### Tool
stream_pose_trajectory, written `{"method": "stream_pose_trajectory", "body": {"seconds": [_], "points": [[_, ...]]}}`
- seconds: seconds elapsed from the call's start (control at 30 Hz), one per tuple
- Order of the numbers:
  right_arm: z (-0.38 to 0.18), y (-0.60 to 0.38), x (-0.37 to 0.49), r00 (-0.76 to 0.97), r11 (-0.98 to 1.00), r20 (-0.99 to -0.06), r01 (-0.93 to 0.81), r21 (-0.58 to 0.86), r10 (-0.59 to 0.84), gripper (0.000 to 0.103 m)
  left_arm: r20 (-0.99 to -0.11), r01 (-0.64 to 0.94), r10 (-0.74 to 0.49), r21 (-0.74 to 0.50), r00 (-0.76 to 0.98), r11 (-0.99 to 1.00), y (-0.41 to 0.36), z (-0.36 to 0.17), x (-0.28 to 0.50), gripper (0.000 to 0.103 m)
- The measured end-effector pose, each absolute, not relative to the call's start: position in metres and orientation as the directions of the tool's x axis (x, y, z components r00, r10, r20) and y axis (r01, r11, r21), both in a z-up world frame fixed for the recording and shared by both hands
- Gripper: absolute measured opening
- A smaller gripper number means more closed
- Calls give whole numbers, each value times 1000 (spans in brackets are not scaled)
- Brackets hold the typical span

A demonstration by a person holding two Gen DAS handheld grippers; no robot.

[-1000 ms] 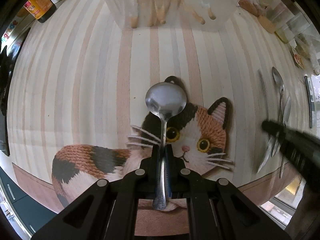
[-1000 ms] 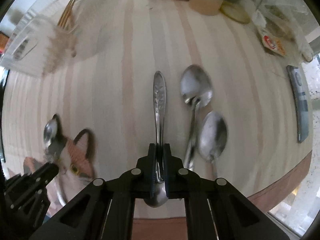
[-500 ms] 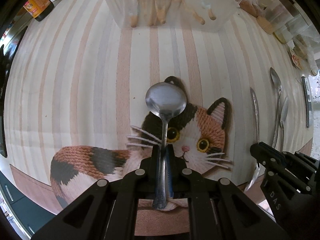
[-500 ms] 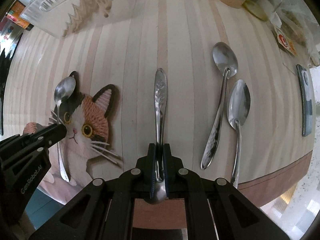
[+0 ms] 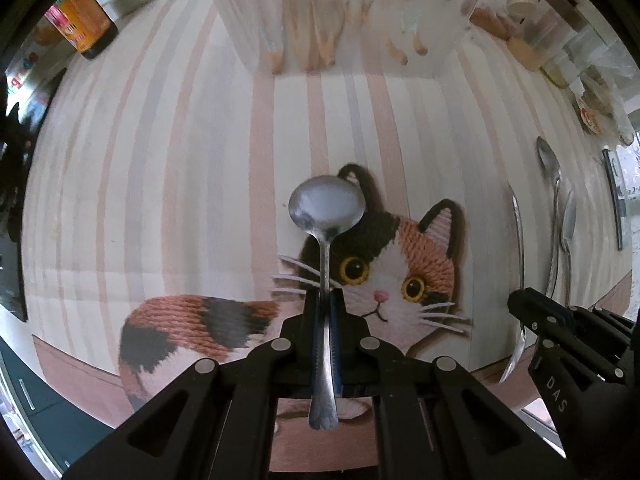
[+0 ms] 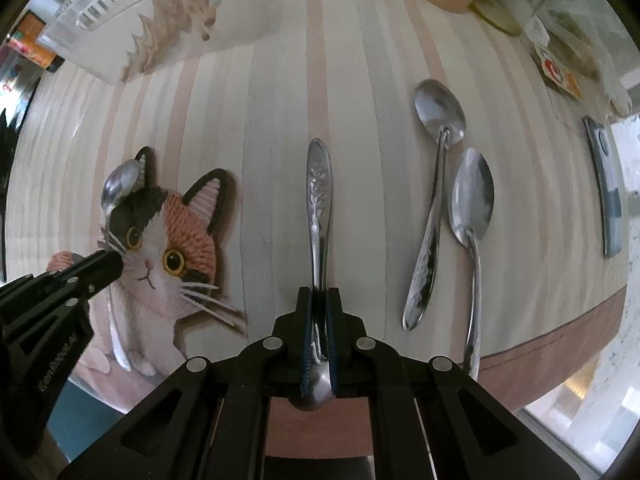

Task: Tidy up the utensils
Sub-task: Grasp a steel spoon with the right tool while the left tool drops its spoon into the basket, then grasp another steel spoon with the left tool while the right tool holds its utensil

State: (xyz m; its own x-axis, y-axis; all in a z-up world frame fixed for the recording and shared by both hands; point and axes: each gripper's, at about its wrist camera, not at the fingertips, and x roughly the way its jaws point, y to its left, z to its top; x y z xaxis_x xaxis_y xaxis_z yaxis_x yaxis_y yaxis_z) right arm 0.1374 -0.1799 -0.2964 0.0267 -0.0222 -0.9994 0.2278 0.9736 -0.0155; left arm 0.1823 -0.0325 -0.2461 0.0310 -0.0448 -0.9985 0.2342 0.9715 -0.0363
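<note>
Both hands are carrying now: the left gripper [image 5: 326, 312] is pinching a plain spoon [image 5: 326, 208] by its handle, bowl pointing away over the cat mat [image 5: 400, 272], while the right gripper [image 6: 319, 312] is clamping an embossed spoon [image 6: 319, 184] by its neck, handle out over the striped table [image 6: 280, 120]. Two loose spoons [image 6: 452, 184] are lying near the table's right edge. Looks like mid-transfer; next, I'd guess, comes lifting each toward the clear utensil holder [image 5: 340, 12] at the far edge and dropping them in upright.

Two spoons [image 6: 452, 184] lie side by side right of the cat mat [image 6: 168, 248].
</note>
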Motion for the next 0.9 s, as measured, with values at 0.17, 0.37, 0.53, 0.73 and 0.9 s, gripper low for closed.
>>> {"method": "stream_pose_trajectory", "body": {"seconds": [0.17,0.37,0.53,0.73,0.9], "points": [[-284,-187,127,61,970,-998,245,3,-12,5,-995,241,-49,-26,90,970,-31,-220,182,3],[-252,-190,128,132,967,-991,253,32,-1,2,-982,240,-80,-37,173,970,-32,-176,185,0],[-221,-195,132,191,965,-981,254,73,24,2,-964,238,-112,-53,240,970,-24,-143,197,0],[-169,-205,147,282,961,-958,248,127,54,2,-939,226,-159,-91,305,970,-16,-107,212,0],[-145,-210,165,325,959,-943,237,155,72,2,-938,177,-216,-172,271,969,7,-108,221,1]]}}
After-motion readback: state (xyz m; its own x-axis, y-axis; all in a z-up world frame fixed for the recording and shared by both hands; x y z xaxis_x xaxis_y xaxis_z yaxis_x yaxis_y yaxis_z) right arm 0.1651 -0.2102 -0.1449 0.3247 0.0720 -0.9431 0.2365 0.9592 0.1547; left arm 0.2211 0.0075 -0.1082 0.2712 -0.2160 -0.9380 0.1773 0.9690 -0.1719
